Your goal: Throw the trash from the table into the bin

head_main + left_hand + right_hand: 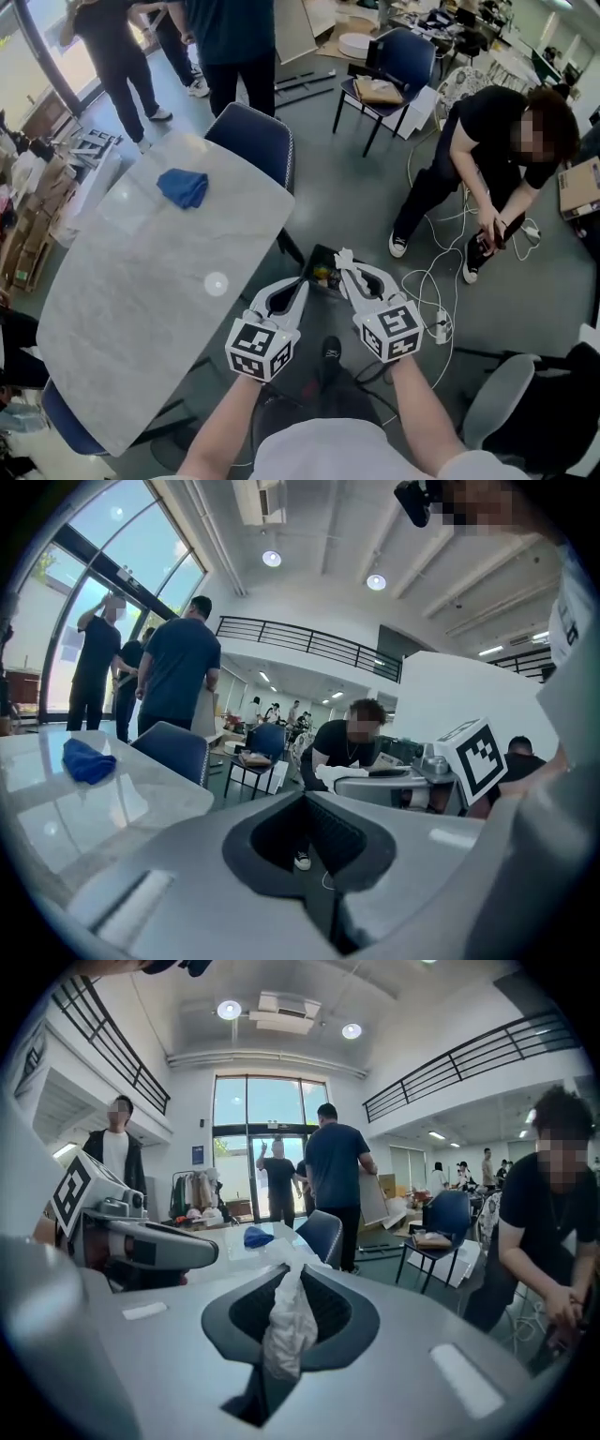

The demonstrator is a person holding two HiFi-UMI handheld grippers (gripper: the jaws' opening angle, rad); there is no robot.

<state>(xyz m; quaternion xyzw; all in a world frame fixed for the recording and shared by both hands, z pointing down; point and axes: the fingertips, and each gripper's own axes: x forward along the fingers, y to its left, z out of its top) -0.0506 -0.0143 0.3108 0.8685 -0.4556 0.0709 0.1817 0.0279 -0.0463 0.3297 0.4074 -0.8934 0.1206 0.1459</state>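
My right gripper [343,265] is shut on a crumpled white tissue [286,1321], which hangs down between its jaws. In the head view its tips sit just over a dark bin [322,275] on the floor by the table's near corner, with colourful rubbish inside. My left gripper [301,284] is beside it at the bin's left edge, jaws together with nothing between them [305,797]. A blue cloth [183,187] lies on the marble table [141,300] at the far end. A small pale round spot [216,283] shows on the tabletop.
A blue chair [255,141] stands at the table's far end. A crouched person [497,159] works at the right among white cables [433,291] on the floor. People stand at the far left [117,56]. A grey chair [502,398] is at the near right.
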